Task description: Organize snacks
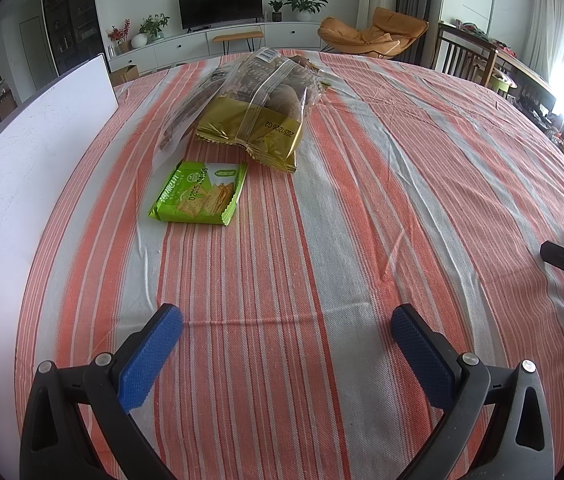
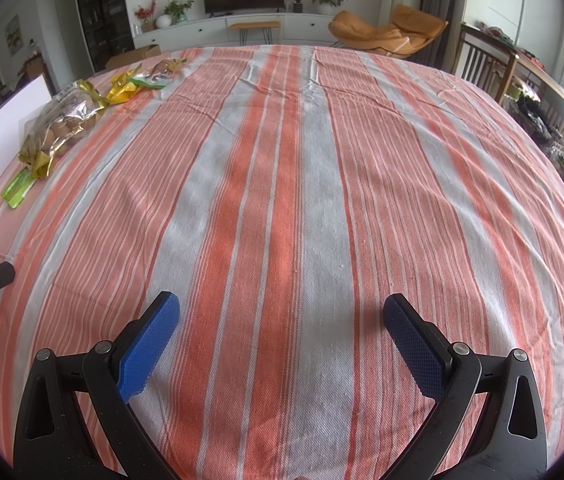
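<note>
My left gripper [image 1: 286, 322] hovers over the bench [image 1: 362, 208], which is covered in an orange-and-white striped cloth; its blue-padded jaws are spread wide and hold nothing. Ahead of it lies a green cracker packet [image 1: 199, 193], flat on the cloth, with a gold-and-clear bread bag [image 1: 255, 112] just behind it. My right gripper [image 2: 282, 312] is also wide open and empty, well apart from the snacks.
</note>
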Motion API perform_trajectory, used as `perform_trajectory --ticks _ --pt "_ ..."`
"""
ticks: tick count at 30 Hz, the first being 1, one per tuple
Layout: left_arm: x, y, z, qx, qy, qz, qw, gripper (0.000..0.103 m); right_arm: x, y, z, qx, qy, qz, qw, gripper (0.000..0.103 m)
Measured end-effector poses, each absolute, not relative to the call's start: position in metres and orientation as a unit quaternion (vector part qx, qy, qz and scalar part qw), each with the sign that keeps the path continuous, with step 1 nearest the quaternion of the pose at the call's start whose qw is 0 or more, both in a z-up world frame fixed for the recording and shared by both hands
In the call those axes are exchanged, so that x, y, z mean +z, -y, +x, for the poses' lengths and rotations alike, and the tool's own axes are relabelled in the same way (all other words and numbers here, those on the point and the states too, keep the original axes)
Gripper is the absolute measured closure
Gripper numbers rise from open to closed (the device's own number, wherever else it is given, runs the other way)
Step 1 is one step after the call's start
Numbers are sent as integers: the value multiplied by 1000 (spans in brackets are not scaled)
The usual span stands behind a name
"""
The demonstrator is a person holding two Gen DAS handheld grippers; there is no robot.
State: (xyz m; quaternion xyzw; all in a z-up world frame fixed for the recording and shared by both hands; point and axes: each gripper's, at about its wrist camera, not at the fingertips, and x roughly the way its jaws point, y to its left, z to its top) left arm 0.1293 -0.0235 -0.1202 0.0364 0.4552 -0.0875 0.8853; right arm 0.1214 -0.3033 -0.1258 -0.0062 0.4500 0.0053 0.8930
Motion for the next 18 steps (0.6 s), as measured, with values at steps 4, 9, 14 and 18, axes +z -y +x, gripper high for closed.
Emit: perform_trajectory --ticks 4,9,14,18 --pt "-120 24 129 -87 -455 36 885 0 -126 303 121 5 -450 -6 893 0" --pt "-120 24 129 -87 -455 36 885 0 -126 304 121 5 -450 -6 893 0" --pt "-119 20 124 -89 -457 36 884 0 -126 304 121 5 -450 -6 893 0" --pt "-108 5 113 -134 -469 0 873 0 -126 304 121 5 -450 -6 893 0"
